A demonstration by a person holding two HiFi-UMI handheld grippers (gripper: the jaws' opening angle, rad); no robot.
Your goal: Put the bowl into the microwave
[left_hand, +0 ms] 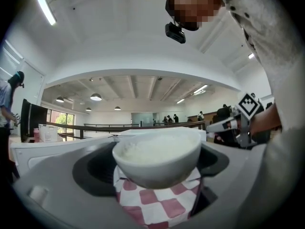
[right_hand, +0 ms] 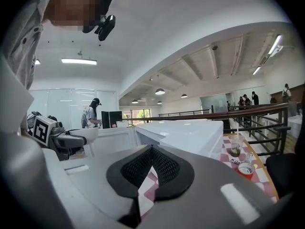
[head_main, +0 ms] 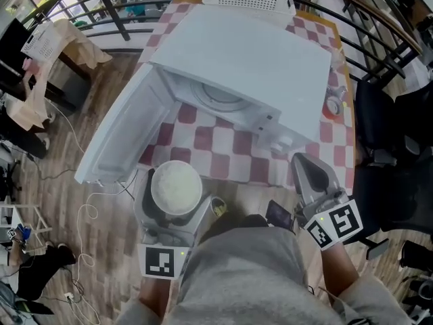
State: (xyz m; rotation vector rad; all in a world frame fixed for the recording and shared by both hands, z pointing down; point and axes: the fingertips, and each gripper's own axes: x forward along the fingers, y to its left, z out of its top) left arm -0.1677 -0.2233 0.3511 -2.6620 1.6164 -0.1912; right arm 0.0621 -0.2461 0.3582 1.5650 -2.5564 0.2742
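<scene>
I am holding the white bowl (head_main: 176, 185), full of something pale like rice, clamped between the jaws of the left gripper (head_main: 174, 198) at lower centre-left. It is hovering just in front of the microwave (head_main: 257, 59), with the open door (head_main: 118, 144) at its left. The right gripper (head_main: 304, 162), lower right, is pressed together on nothing. I am judging the risk as clipping the cavity lip or door, tilting the bowl and spilling.

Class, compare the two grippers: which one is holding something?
The left gripper: its jaws clasp the white bowl. The right gripper is shut with nothing between its jaws.
</scene>
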